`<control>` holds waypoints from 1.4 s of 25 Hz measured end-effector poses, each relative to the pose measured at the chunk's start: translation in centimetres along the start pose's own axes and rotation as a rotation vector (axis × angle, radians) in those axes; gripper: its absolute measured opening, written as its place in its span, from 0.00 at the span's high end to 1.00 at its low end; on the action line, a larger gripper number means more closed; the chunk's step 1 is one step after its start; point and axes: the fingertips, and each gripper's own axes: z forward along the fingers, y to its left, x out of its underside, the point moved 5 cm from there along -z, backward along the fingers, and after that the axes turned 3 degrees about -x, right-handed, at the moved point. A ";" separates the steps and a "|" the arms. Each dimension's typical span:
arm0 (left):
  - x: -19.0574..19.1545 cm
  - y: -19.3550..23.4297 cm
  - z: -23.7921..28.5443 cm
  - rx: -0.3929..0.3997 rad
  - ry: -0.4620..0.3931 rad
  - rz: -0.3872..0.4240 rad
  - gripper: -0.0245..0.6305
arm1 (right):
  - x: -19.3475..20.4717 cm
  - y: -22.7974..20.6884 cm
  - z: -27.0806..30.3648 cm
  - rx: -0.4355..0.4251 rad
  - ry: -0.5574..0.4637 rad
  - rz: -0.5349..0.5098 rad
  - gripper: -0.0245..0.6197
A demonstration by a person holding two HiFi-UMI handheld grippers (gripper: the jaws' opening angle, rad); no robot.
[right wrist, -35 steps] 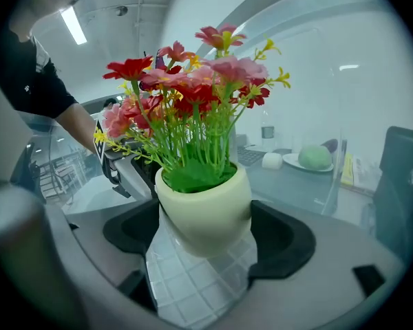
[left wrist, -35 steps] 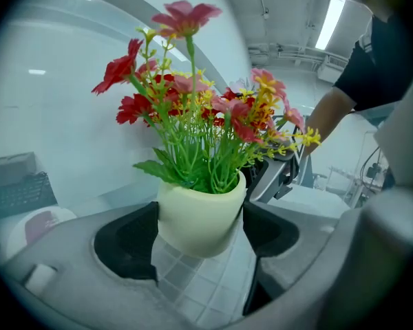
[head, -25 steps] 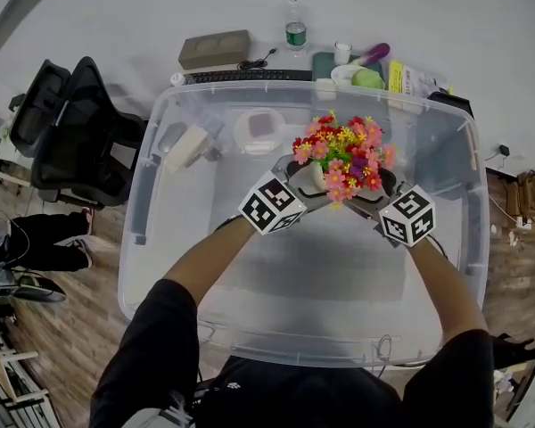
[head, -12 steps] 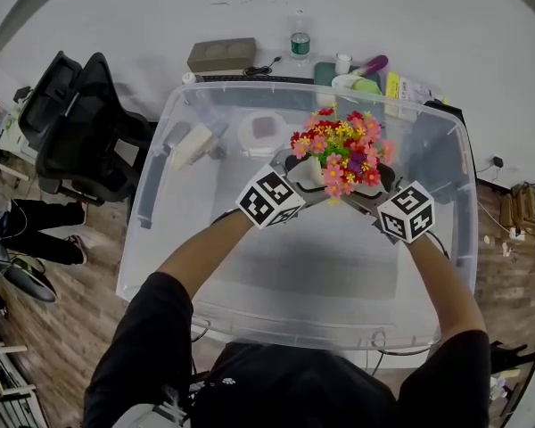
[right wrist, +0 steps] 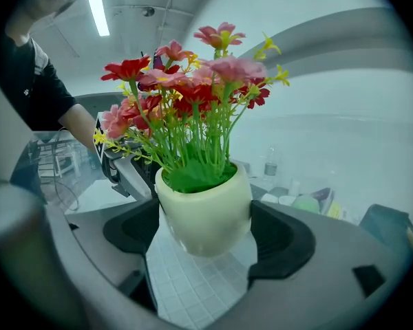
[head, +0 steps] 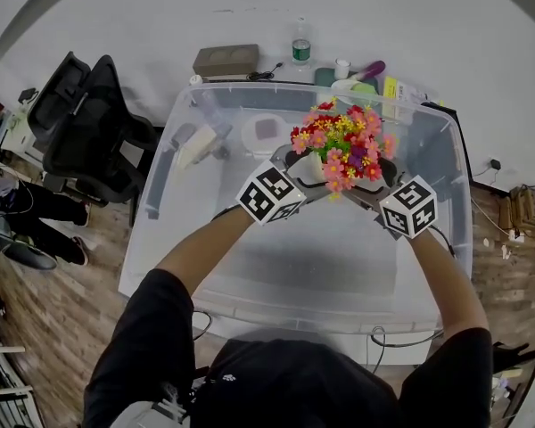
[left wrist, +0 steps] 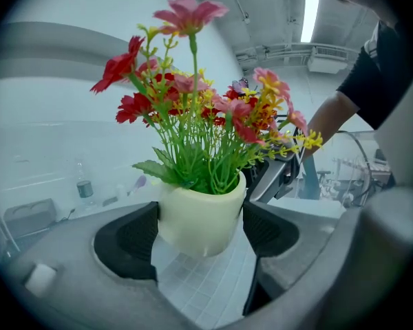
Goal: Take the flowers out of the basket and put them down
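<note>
status: flowers (head: 342, 145) in their cream pot (left wrist: 201, 217) are held in both tools, over the far-right part of the clear bin (head: 321, 261) (the "basket" here, I take it)

L gripper (left wrist: 201, 229): jaws pinched on the pot body, dark pads (left wrist: 127, 243) tight on both flanks. R gripper (right wrist: 204, 227): same, clamped on the pot from the opposite side, so 2 grips face each other across it. pot upright, stems vertical, nothing drooping

both gripper views show the pot base clear of the gridded bin floor under it, so it looks lifted, not resting. can't tell height vs the bin rim, walls are see-through and the head view is ambiguous

progress, my read: grab done, lift looks started, pot not outside the bin footprint yet. left to do: clear the rim, carry it out of the bin, set it down, open both jaws. no obvious drop spot in view. past the bin's far wall it's cluttered: brown box (head: 226, 59), water bottle (head: 300, 47), misc small stuff. office chair (head: 85, 127) sits left of the bin

inside the bin, far-left: cream block (head: 196, 145) and round white dish (head: 263, 132), both well apart from the pot, not in the way

risk imo: 2 grips on one smooth rounded pot, so if the hands drift apart or twist it could slip or tip. blooms are wide and could brush the bin's far wall on the way out
</note>
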 end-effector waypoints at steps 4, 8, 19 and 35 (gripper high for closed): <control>-0.9 -0.4 -0.5 -0.005 -0.012 0.005 0.39 | -0.8 0.4 -0.7 0.004 -0.005 -0.012 0.32; -1.8 -0.9 -1.1 -0.015 -0.020 0.019 0.39 | -1.7 0.8 -1.5 0.009 -0.011 -0.029 0.32; -3.5 -2.2 -2.5 -0.029 -0.018 0.053 0.39 | -3.0 2.0 -3.0 0.020 -0.023 -0.052 0.32; -5.9 -3.8 -4.3 -0.034 -0.026 0.094 0.39 | -4.8 3.6 -5.1 0.030 -0.049 -0.047 0.32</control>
